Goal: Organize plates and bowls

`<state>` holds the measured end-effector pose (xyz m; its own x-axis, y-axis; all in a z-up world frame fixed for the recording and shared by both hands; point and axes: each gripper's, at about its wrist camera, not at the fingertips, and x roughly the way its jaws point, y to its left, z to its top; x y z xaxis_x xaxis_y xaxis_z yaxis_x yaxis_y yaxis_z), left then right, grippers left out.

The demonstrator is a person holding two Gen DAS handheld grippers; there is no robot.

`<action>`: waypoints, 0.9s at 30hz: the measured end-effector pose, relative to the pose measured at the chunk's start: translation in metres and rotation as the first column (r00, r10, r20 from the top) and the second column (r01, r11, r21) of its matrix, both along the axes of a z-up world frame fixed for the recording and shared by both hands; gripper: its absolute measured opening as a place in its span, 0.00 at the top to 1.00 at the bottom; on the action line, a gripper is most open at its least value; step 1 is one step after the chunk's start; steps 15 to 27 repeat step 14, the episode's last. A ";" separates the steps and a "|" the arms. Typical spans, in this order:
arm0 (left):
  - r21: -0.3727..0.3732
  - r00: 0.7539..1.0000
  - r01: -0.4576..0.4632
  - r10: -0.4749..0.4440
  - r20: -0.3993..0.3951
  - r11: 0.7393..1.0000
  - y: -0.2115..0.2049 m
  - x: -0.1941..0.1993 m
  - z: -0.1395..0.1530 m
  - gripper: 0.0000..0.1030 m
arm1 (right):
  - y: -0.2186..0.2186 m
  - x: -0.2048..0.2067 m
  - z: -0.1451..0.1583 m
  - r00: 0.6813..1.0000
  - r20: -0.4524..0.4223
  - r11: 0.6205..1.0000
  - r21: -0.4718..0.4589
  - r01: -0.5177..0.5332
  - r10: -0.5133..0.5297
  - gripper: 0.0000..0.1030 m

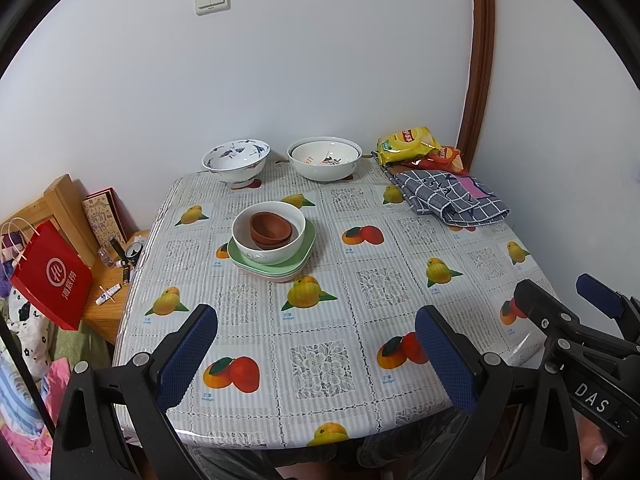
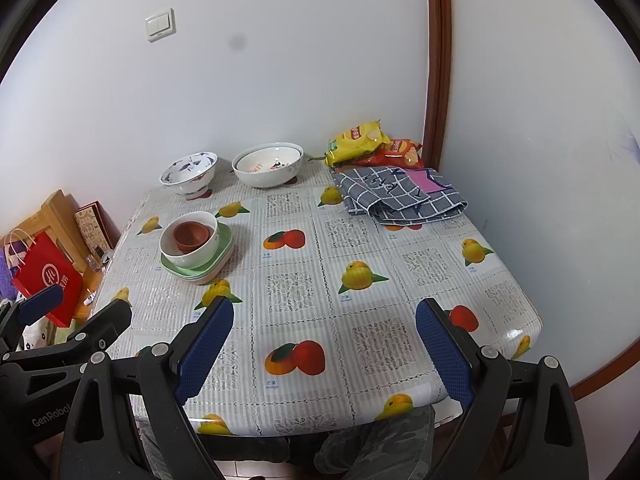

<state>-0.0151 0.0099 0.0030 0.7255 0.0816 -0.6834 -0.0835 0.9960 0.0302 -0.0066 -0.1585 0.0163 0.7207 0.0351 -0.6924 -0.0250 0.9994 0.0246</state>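
On the fruit-print tablecloth, green square plates [image 1: 308, 242] [image 2: 224, 250] lie stacked. A white bowl [image 1: 272, 250] [image 2: 200, 250] sits on them, with brown clay bowls [image 1: 270, 228] [image 2: 191, 235] nested inside. At the far edge stand a blue-patterned bowl [image 1: 236, 162] [image 2: 190, 174] and nested white bowls [image 1: 324, 160] [image 2: 267, 170]. My left gripper [image 1: 316, 332] hangs open over the near edge, empty. My right gripper [image 2: 324, 328] is open and empty too, beside the left one [image 2: 86, 312]; its fingers [image 1: 600, 300] show at right in the left wrist view.
Snack bags [image 1: 408, 140] [image 2: 358, 140] and a folded grey checked cloth [image 1: 452, 196] [image 2: 400, 196] fill the far right corner by the wall. Left of the table stands a wooden stand [image 1: 108, 300] with a red paper bag [image 1: 52, 276] [image 2: 48, 280] and small items.
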 end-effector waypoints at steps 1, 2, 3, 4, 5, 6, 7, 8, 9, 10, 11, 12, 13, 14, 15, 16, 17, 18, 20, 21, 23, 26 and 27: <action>0.000 1.000 -0.001 0.001 0.000 1.000 0.000 0.000 0.001 0.03 | 0.000 0.000 0.000 1.000 0.001 1.000 0.000 -0.001 0.001 0.11; 0.000 1.000 -0.001 0.001 0.000 1.000 0.000 0.001 0.002 0.03 | 0.000 0.000 0.000 1.000 0.001 1.000 0.000 -0.002 0.002 0.11; 0.001 1.000 -0.002 0.002 0.001 1.000 0.000 0.001 0.002 0.03 | 0.001 0.000 -0.001 1.000 0.000 1.000 0.000 -0.002 0.002 0.11; 0.000 1.000 -0.002 0.002 0.001 1.000 0.000 0.000 0.002 0.03 | 0.001 0.000 -0.001 1.000 0.000 1.000 -0.001 -0.004 0.004 0.11; -0.001 1.000 -0.002 0.002 0.002 1.000 0.000 0.000 0.002 0.03 | 0.001 0.000 -0.001 1.000 0.000 1.000 -0.002 -0.004 0.004 0.11; -0.001 1.000 -0.003 0.003 0.003 1.000 0.001 0.001 0.003 0.03 | 0.002 0.000 -0.001 1.000 0.000 1.000 -0.002 -0.004 0.004 0.11; -0.001 1.000 -0.004 0.004 0.004 1.000 0.002 0.002 0.004 0.03 | 0.001 0.000 -0.001 1.000 -0.001 1.000 -0.001 -0.004 0.004 0.11; 0.000 1.000 -0.005 0.005 0.005 1.000 0.003 0.002 0.004 0.03 | 0.001 0.001 -0.001 1.000 -0.002 1.000 -0.001 -0.005 0.005 0.11; 0.002 1.000 -0.007 0.007 0.005 1.000 0.003 0.003 0.003 0.03 | 0.002 0.001 -0.002 1.000 -0.003 1.000 -0.002 -0.006 0.006 0.11; 0.003 1.000 -0.008 0.008 0.005 1.000 0.004 0.003 0.004 0.03 | 0.002 0.001 -0.002 1.000 -0.003 1.000 -0.003 -0.007 0.007 0.11; 0.003 1.000 -0.008 0.008 0.004 1.000 0.005 0.004 0.003 0.03 | 0.002 0.001 -0.002 1.000 -0.002 1.000 -0.003 -0.008 0.008 0.11; 0.002 1.000 -0.009 0.009 0.005 1.000 0.005 0.004 0.003 0.03 | 0.002 0.002 -0.002 1.000 -0.003 1.000 0.001 -0.009 0.009 0.11; 0.004 1.000 -0.007 0.007 0.008 1.000 0.005 0.004 0.003 0.03 | 0.001 0.001 -0.002 1.000 -0.003 1.000 0.004 -0.010 0.010 0.11; 0.007 1.000 -0.007 0.007 0.012 1.000 0.005 0.003 0.003 0.03 | 0.001 0.002 -0.002 1.000 -0.003 1.000 0.007 -0.012 0.012 0.11; 0.007 1.000 -0.007 0.007 0.012 1.000 0.005 0.003 0.003 0.03 | 0.001 0.002 -0.002 1.000 -0.003 1.000 0.007 -0.012 0.012 0.11; 0.007 1.000 -0.007 0.007 0.012 1.000 0.005 0.003 0.003 0.03 | 0.001 0.002 -0.002 1.000 -0.003 1.000 0.007 -0.012 0.012 0.11; 0.007 1.000 -0.007 0.007 0.012 1.000 0.005 0.003 0.003 0.03 | 0.001 0.002 -0.002 1.000 -0.003 1.000 0.007 -0.012 0.012 0.11; 0.007 1.000 -0.007 0.007 0.012 1.000 0.005 0.003 0.003 0.03 | 0.001 0.002 -0.002 1.000 -0.003 1.000 0.007 -0.012 0.012 0.11; 0.007 1.000 -0.007 0.007 0.012 1.000 0.005 0.003 0.003 0.03 | 0.001 0.002 -0.002 1.000 -0.003 1.000 0.007 -0.012 0.012 0.11; 0.007 1.000 -0.007 0.007 0.012 1.000 0.005 0.003 0.003 0.03 | 0.001 0.002 -0.002 1.000 -0.003 1.000 0.007 -0.012 0.012 0.11; 0.007 1.000 -0.007 0.007 0.012 1.000 0.005 0.003 0.003 0.03 | 0.001 0.002 -0.002 1.000 -0.003 1.000 0.007 -0.012 0.012 0.11; 0.007 1.000 -0.007 0.007 0.012 1.000 0.005 0.003 0.003 0.03 | 0.001 0.002 -0.002 1.000 -0.003 1.000 0.007 -0.012 0.012 0.11; 0.007 1.000 -0.007 0.007 0.012 1.000 0.005 0.003 0.003 0.03 | 0.001 0.002 -0.002 1.000 -0.003 1.000 0.007 -0.012 0.012 0.11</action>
